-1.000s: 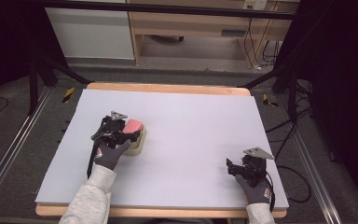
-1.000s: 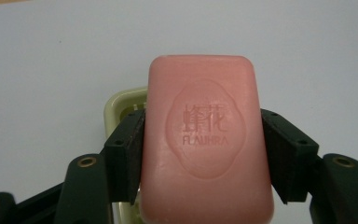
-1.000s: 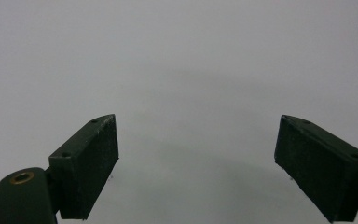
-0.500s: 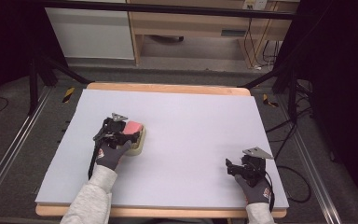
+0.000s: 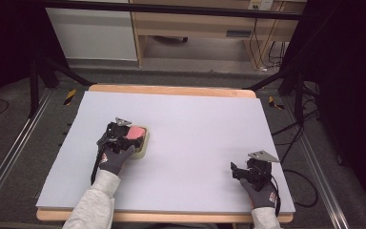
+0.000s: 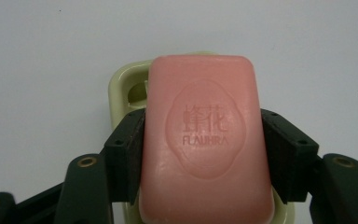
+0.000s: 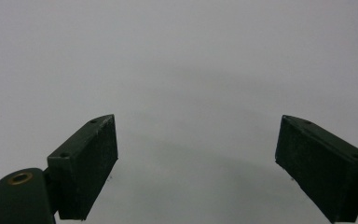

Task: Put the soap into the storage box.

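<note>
Nothing has moved since before: we still grip the soap.
Left gripper [image 6: 204, 140] clamps pink soap [image 6: 205, 140] over its dish [image 6: 123, 84]; right gripper [image 7: 196, 163] waits wide open, empty; lifting remains.

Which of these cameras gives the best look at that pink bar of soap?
The left gripper view: the pink soap is seen close up, its stamped lettering readable, clamped between the left tongs over a pale green dish. The high view shows it as a small pink patch. The right gripper view faces bare table.
</note>
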Tool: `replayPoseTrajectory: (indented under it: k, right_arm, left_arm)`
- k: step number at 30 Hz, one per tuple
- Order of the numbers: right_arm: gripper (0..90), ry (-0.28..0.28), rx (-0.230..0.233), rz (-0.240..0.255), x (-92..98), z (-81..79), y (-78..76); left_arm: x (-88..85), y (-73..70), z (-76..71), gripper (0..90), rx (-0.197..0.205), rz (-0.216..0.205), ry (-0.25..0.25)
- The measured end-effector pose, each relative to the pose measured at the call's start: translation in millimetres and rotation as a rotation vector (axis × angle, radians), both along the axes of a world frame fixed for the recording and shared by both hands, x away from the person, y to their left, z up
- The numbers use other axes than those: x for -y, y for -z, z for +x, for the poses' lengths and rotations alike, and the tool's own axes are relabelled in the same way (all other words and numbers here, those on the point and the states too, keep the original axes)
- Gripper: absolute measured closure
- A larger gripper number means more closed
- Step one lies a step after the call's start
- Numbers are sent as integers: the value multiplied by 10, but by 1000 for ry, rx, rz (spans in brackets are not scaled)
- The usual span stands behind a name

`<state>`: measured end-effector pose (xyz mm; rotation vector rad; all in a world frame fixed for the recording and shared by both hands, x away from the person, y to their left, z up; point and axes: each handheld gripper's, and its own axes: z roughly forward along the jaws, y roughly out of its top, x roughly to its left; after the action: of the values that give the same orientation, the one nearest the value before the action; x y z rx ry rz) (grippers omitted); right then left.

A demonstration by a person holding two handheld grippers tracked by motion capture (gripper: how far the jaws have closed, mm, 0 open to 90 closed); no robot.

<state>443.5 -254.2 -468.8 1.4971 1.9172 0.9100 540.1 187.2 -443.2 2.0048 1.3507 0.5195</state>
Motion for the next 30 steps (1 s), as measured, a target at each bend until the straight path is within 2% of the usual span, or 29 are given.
replayPoseTrajectory:
  k: [14,30]
  right_arm:
    - [130,1,1,-2,0,0,-1]
    - [120,-2,4,-13,-5,-3,-2]
  left_arm:
    - [21,81,17,372,-17,11,-7]
    - [42,99,6,371,-9,31,-14]
